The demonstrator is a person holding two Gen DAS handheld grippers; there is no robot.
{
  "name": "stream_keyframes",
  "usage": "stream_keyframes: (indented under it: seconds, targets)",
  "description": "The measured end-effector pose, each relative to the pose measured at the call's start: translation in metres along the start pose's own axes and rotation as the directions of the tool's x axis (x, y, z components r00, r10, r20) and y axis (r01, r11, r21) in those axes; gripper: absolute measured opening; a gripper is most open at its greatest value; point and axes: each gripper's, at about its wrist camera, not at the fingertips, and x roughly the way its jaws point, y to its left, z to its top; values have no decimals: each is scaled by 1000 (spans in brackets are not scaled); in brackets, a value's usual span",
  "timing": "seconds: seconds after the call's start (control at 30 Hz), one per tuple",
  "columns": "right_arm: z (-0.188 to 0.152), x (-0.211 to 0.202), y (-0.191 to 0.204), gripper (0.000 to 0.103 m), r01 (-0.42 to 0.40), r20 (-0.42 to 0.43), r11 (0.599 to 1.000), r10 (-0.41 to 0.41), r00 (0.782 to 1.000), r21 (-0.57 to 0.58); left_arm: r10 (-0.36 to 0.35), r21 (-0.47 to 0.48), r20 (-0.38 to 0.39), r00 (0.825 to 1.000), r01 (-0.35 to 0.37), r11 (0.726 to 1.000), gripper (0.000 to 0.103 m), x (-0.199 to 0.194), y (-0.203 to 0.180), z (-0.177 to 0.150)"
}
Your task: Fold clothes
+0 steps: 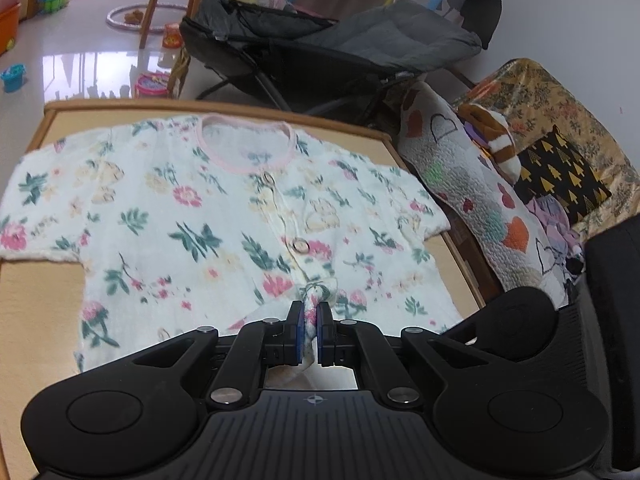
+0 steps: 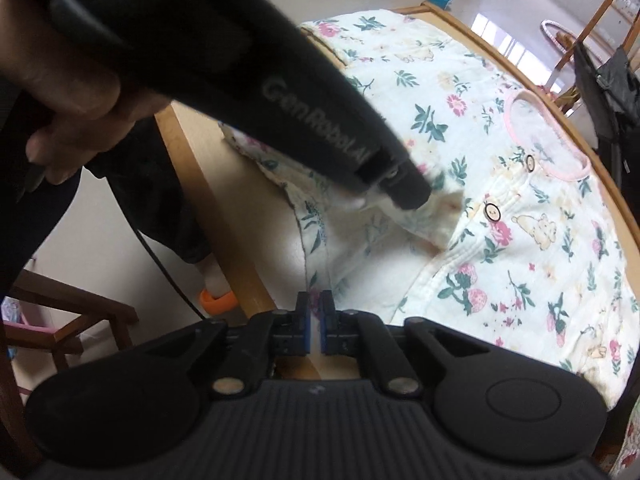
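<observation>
Floral shirt (image 1: 208, 216) lies front-up on the wooden table (image 1: 36, 288), spread across most of the top, pink-trimmed collar at the far edge, short sleeves out to either side.

Nearest, in the left wrist view: we see the left gripper (image 1: 311, 312) pinching a bunched fold of the shirt's lower front, along the button line. The jaws stand narrow, blue pads pressed on the cloth from both sides, and a twisted knot of fabric rises just past the fingertips. Two ring-shaped buttons (image 1: 300, 245) run from there up toward the collar (image 1: 246, 146).

Right wrist view: the right gripper (image 2: 314, 307) points steeply down at the near table edge, by the shirt's hem. Its jaws are almost together, only a thin slit between the pads. We cannot make out any cloth caught in that slit; the hem lies just beyond the tips. Above it, we note a hand (image 2: 60, 80) wrapped around the black handle of the left gripper, whose nose presses into a lifted flap of the shirt.

Further out: a quilted blanket with hearts (image 1: 472, 184) hangs just beside the table's right edge. A dark folding stroller seat (image 1: 340, 48) stands behind the table. Toys, among them a blue bucket (image 1: 13, 77), are scattered on the glossy floor beyond.
</observation>
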Motion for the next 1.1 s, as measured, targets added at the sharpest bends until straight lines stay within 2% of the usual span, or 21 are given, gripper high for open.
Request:
stream_keyframes:
  seconds: [0.2, 0.33, 0.5, 0.6, 0.73, 0.83, 0.9, 0.97, 1.03, 1.1]
  targets:
    - [-17, -21, 3, 7, 8, 45, 998, -11, 999, 56, -25, 22, -57, 998, 26, 999, 5, 8, -10, -15]
    - [-37, -39, -3, 9, 16, 55, 990, -24, 998, 138, -30, 41, -103, 994, 34, 999, 6, 13, -17, -28]
    - [-60, -47, -10, 10, 151, 70, 943, -179, 981, 297, -22, 71, -155, 988, 34, 997, 6, 26, -25, -45]
    - [-64, -43, -10, 10, 191, 83, 913, -236, 968, 359, -9, 70, -163, 987, 21, 997, 7, 30, -25, -46]
    - [-63, -32, -6, 10, 205, 96, 894, -263, 960, 400, 3, 63, -184, 983, 9, 998, 16, 31, -25, -45]
    - [-61, -26, -8, 11, 218, 93, 885, -278, 956, 412, 2, 52, -194, 981, 8, 999, 17, 26, -26, -44]
    - [-60, -20, -5, 15, 230, 85, 882, -289, 954, 411, -4, 52, -197, 980, 15, 999, 26, 21, -27, -43]
    - [-60, -18, -3, 18, 238, 85, 879, -297, 951, 412, -19, 62, -208, 978, 33, 998, 42, 17, -29, -43]
    - [-60, -19, -2, 19, 240, 93, 877, -304, 948, 417, -38, 70, -219, 975, 54, 996, 48, 14, -32, -44]
    - [-59, -18, -3, 19, 240, 101, 875, -308, 946, 421, -40, 64, -213, 976, 55, 996, 48, 13, -32, -45]
